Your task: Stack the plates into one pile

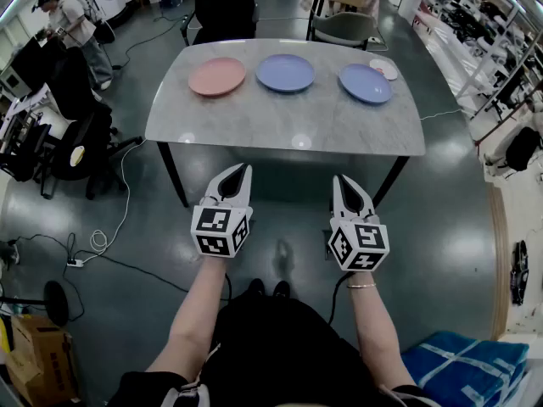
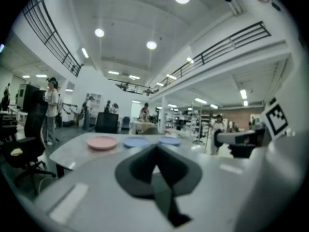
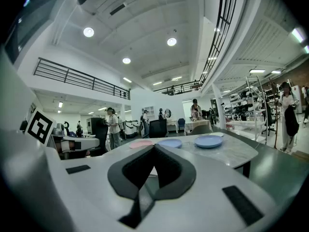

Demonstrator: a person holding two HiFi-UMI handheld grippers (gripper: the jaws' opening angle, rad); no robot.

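Plainly, no pile exists yet: three plates lie singly in a row along the far half of the grey marbled desk with rounded corners (image 1: 288, 125), well apart from one another. The round pink plate (image 1: 217, 76) rests toward the desk's left end, the round blue plate (image 1: 286, 72) at the desk's middle, and the second round blue plate (image 1: 366, 83) toward the desk's right end. A small white saucer (image 1: 384, 69) sits just beside that second blue plate, nearer the desk's far right corner; whether the two touch I cannot tell.

The left claw (image 1: 243, 170) hangs short of the desk's near edge, over the dark glossy floor (image 1: 441, 227), and points toward the desk. Its dark pads are pressed together with nothing between them. The right claw (image 1: 338, 181) hangs level with it, also short of the desk's near edge and opposite the desk's right half. Its jaws are likewise closed tight on nothing. Neither claw touches the desk or any plate. Beyond the desk's far edge stands a grey chair (image 1: 344, 28).
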